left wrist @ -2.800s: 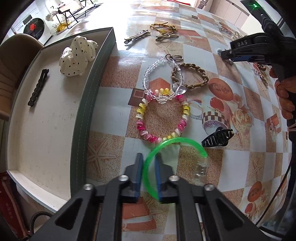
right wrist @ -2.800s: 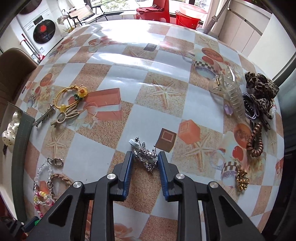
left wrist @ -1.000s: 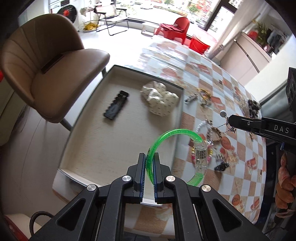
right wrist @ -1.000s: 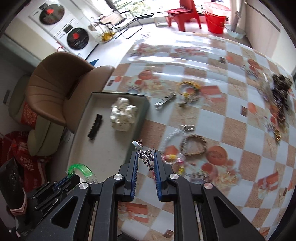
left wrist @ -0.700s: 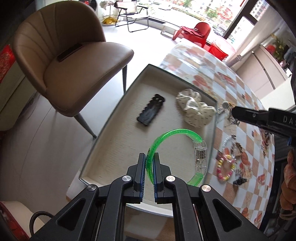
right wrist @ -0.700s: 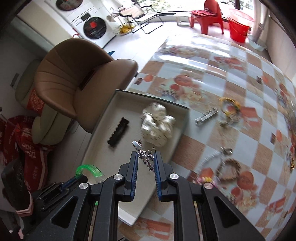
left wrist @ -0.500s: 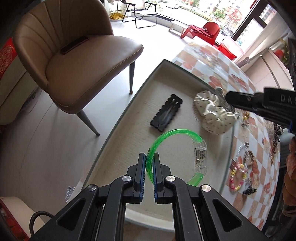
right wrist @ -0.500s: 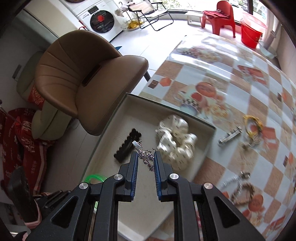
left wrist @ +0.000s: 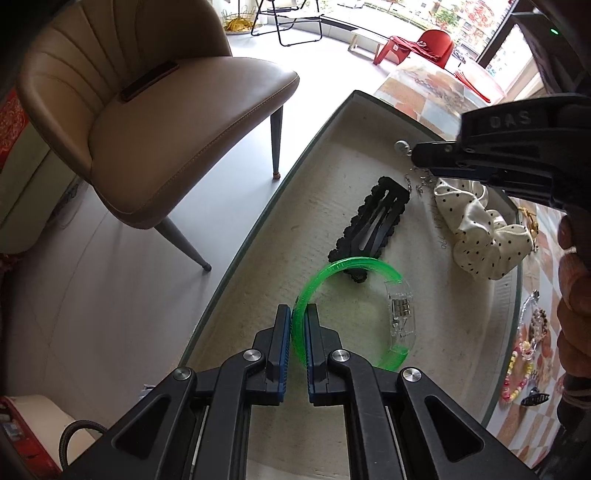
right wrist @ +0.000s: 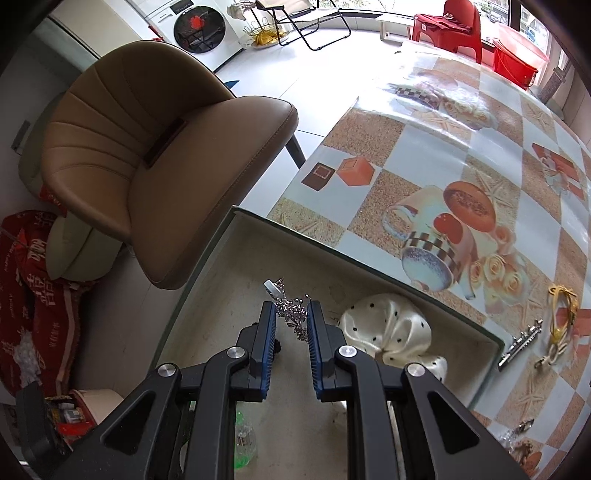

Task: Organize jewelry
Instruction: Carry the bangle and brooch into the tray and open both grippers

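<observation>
You've got a tan padded chair [right wrist: 147, 155] w/ a ribbed back right beside the table edge, its thin grey legs [left wrist: 184, 240] on a pale grey floor [left wrist: 110, 295]. The table [right wrist: 480, 166] wears a glossy checked cloth, printed w/ cups, roses & starfish. Far end of the rm: 1 washing machine [right wrist: 199, 26] w/ a dark round door, a black folding frame [right wrist: 306, 22] near it, a red plastic chair [right wrist: 461, 22] & a red bucket [right wrist: 517, 62] by the window. Daylight comes in bright from that side, w/ glare on the cloth. Red fabric w/ pale print [right wrist: 33, 288] is bunched low on the floor behind the chair.
</observation>
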A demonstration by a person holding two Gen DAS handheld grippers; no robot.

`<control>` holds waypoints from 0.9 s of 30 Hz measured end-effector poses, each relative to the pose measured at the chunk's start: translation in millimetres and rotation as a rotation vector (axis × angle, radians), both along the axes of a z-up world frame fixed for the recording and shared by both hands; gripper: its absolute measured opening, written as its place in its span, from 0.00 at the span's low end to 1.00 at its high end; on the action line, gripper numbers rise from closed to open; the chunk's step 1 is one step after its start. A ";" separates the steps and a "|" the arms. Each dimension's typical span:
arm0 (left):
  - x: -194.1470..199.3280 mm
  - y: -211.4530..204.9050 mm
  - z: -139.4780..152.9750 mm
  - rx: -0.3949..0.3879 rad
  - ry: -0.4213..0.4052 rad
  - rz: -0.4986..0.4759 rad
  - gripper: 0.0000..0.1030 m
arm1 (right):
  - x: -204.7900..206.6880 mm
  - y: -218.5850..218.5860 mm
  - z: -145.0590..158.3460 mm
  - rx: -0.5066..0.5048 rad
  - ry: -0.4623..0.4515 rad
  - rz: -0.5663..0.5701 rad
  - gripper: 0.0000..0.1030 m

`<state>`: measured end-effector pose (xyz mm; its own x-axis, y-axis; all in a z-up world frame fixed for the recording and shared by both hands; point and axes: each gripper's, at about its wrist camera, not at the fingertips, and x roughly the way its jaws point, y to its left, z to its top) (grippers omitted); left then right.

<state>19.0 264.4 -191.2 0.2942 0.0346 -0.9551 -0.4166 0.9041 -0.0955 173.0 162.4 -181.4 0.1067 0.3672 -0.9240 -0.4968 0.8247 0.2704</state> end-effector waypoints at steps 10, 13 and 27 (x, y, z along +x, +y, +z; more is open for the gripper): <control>4.8 -10.2 2.2 0.068 0.026 -0.019 0.10 | 3.6 -0.8 -16.1 -0.025 0.036 0.004 0.22; 4.0 -13.7 5.5 0.083 0.029 -0.022 0.11 | 5.7 -2.0 -18.8 -0.016 0.054 0.002 0.26; 1.2 -24.1 23.1 0.129 0.018 -0.050 0.11 | -3.1 -34.7 26.7 0.079 0.046 -0.051 0.53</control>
